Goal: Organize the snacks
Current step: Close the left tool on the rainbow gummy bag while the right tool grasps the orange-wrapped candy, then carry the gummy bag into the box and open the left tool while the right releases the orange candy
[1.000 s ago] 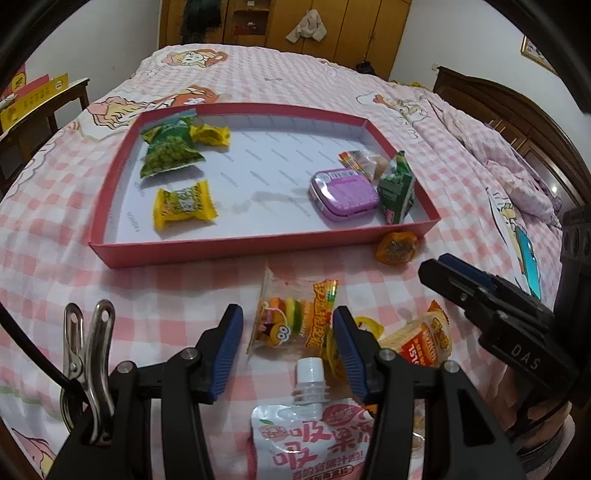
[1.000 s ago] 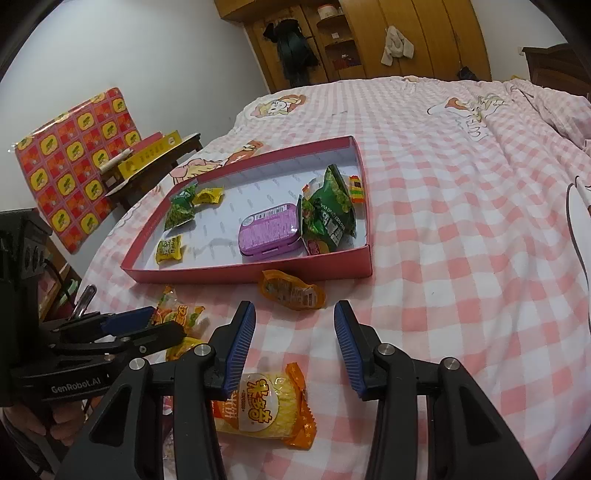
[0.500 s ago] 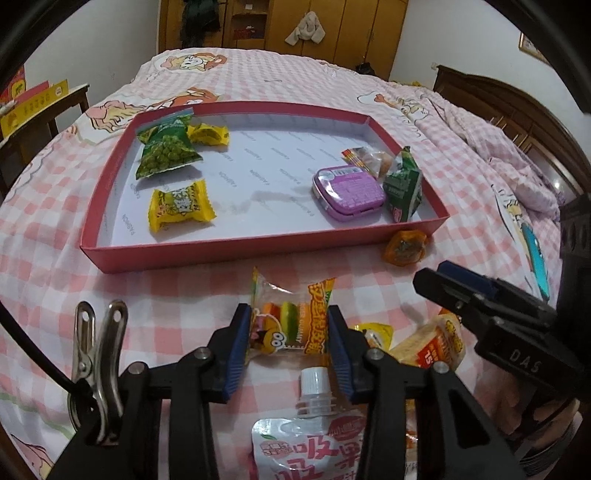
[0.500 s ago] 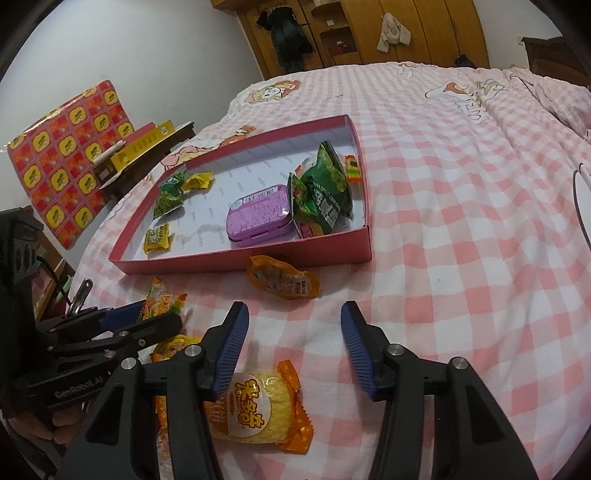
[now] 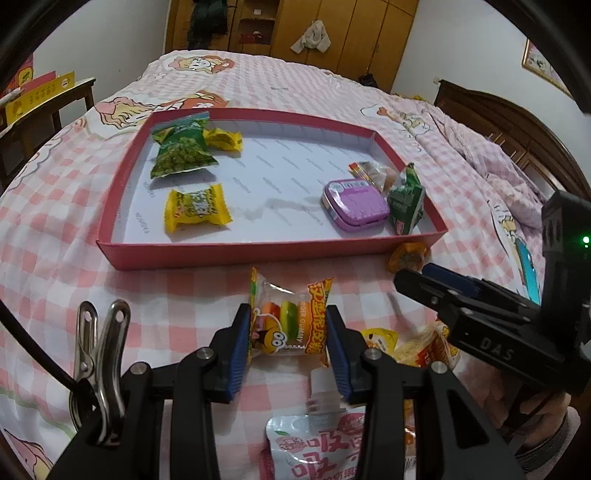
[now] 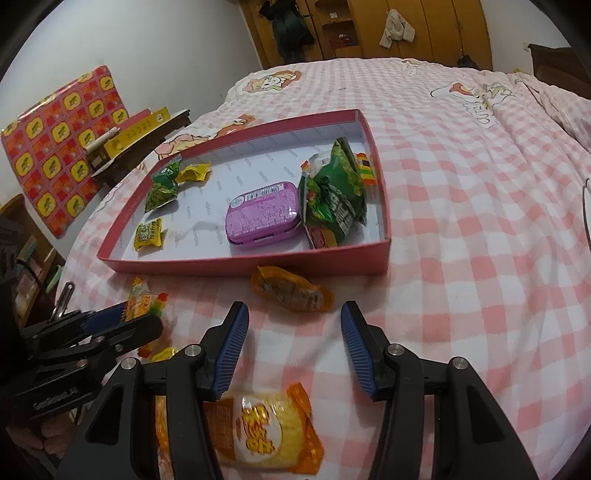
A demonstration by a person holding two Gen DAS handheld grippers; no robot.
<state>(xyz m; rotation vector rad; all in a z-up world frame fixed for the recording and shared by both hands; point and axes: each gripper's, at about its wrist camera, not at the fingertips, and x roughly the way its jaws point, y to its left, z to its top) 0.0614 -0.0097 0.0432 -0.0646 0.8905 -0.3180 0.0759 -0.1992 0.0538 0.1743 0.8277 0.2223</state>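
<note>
1. Closing on the burger gummy packet [image 5: 290, 325], the left gripper [image 5: 290, 345] had its jaws pressed against both sides of it, on the bed [image 6: 461, 236] just before the red tray's [image 5: 266, 253] near edge.
2. The right gripper [image 6: 293, 345] stood open and empty over the bed, near an orange wrapped snack [image 6: 291, 291].
3. A yellow-orange packet [image 6: 258, 424] lay beneath it.

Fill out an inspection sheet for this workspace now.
Surface: pink checked bedspread.
Job's things: shallow red cardboard tray holds purple tin and green and yellow packets; clear burger gummy packet, orange wrapped snack, yellow cracker pack, white drink pouch lie outside.
Clutter: nothing seen.
Grippers: left tongs closing on gummy packet; right tongs open, empty.
Cables: black cable, steel clip.
Surroundings: wooden wardrobe.
</note>
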